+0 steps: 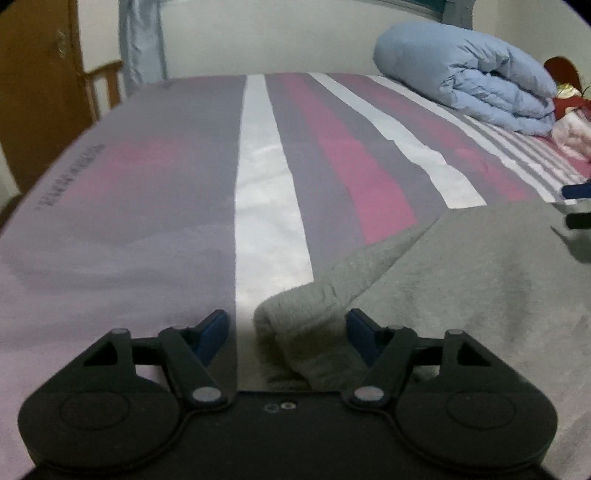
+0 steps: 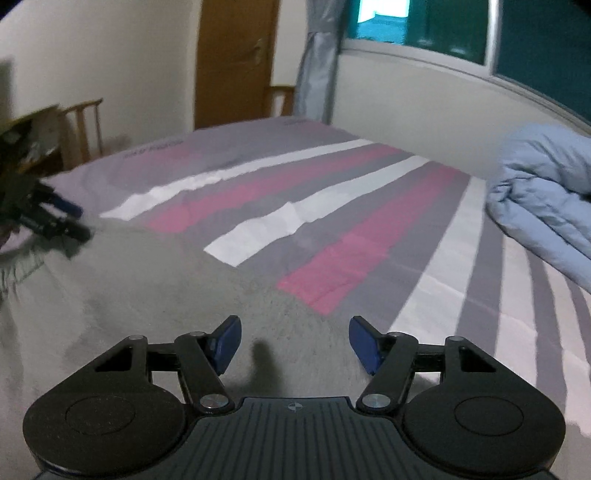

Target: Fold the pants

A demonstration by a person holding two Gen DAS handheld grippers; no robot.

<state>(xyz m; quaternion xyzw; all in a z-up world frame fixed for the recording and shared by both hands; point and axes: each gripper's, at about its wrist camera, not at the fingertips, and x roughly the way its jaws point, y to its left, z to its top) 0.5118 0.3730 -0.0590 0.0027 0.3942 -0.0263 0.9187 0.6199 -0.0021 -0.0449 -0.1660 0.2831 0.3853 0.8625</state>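
Grey pants (image 1: 480, 277) lie spread on the striped bed sheet (image 1: 266, 184). In the left wrist view their ribbed hem (image 1: 306, 332) sits between the blue pads of my left gripper (image 1: 288, 328). The right pad is against the fabric and the left pad stands clear of it, so the jaws are open. My right gripper (image 2: 295, 341) hovers open just over the pants (image 2: 147, 288), with grey cloth under the gap and nothing pinched. Each gripper shows blurred in the other's view: the right gripper (image 1: 576, 210) at the right edge, the left gripper (image 2: 55, 218) at the far left.
A rolled light-blue duvet (image 1: 469, 74) lies on the bed's far right, with red and pink items (image 1: 570, 122) beside it. Past the bed are a wooden door (image 2: 236, 59), wooden chairs (image 2: 85, 125), a grey curtain (image 2: 317, 59) and a window (image 2: 480, 29).
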